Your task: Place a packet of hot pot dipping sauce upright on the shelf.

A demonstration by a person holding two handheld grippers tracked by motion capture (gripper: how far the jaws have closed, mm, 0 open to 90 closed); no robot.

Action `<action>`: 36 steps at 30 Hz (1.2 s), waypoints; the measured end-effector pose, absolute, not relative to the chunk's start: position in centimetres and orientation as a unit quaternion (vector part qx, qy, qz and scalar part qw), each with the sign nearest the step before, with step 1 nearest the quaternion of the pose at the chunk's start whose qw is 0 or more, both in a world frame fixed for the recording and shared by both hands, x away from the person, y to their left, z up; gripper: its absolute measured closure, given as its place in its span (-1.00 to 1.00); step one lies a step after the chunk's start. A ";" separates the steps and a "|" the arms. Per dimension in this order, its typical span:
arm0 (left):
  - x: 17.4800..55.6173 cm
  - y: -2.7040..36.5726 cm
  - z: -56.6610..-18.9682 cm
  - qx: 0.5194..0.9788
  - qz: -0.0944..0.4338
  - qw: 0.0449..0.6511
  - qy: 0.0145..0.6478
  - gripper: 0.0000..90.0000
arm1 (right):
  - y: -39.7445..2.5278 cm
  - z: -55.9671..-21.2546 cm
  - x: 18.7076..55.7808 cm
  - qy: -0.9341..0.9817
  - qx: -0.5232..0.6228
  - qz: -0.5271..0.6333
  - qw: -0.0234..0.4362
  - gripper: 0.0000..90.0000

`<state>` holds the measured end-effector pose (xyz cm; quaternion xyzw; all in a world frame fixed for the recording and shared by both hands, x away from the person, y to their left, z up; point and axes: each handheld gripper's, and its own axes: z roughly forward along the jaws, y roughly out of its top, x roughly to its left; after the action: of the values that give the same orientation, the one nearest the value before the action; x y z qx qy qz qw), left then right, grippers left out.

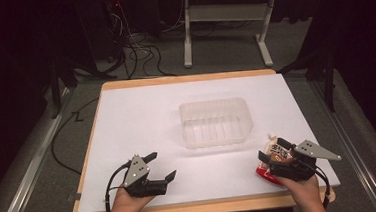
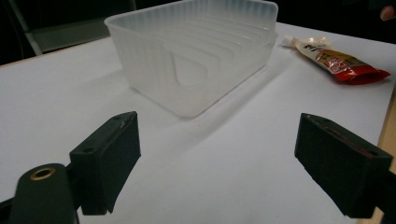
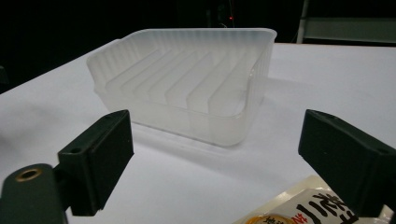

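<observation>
Table: white sheet-covered tabletop with pale wood edge (image 1: 127, 120), dark room around it, grey carpet below.
Tub: translucent ribbed rectangular plastic tub (image 1: 216, 122) upright near the table's centre, rim up, nothing visible inside; well apart from both grippers.
Tub, left gripper view: tub (image 2: 196, 56) ahead, beyond the jaw tips, corner facing the camera.
Tub, right gripper view: tub (image 3: 187, 84) ahead, inner ribs visible through the open top.
Packet: red and cream printed sauce packet with a white nozzle end (image 1: 274, 156) flat on the sheet at the near right corner, nozzle pointing toward the tub.
Packet, left gripper view: lying far right (image 2: 338, 60), clear of the tub.
Packet, right gripper view: cream printed end (image 3: 303, 207) at the bottom edge, between and below the jaws, nearer the right jaw.
Left gripper: black two-jaw gripper with grey plate (image 1: 161, 167) held by left hand (image 1: 127, 203) at near left, jaws wide apart, nothing between them, above bare sheet.
Right gripper: black two-jaw gripper with grey plate (image 1: 271, 149) held by right hand (image 1: 304, 190), jaws wide apart, straddling the packet; contact with packet cannot tell.
Cables: black leads trailing from each gripper off the near edge.
</observation>
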<state>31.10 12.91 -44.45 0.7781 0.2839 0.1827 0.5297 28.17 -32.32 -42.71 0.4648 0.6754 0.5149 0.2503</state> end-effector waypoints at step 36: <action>31.5 12.6 -44.7 0.781 0.191 0.520 0.288 -0.79 | -37.2 -44.2 29.7 0.670 0.502 0.478 0.267 -0.88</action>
<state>31.46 12.61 -44.70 0.7810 0.2884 0.1907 0.5202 29.72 -37.16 -44.17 0.5021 0.6698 0.4776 0.2666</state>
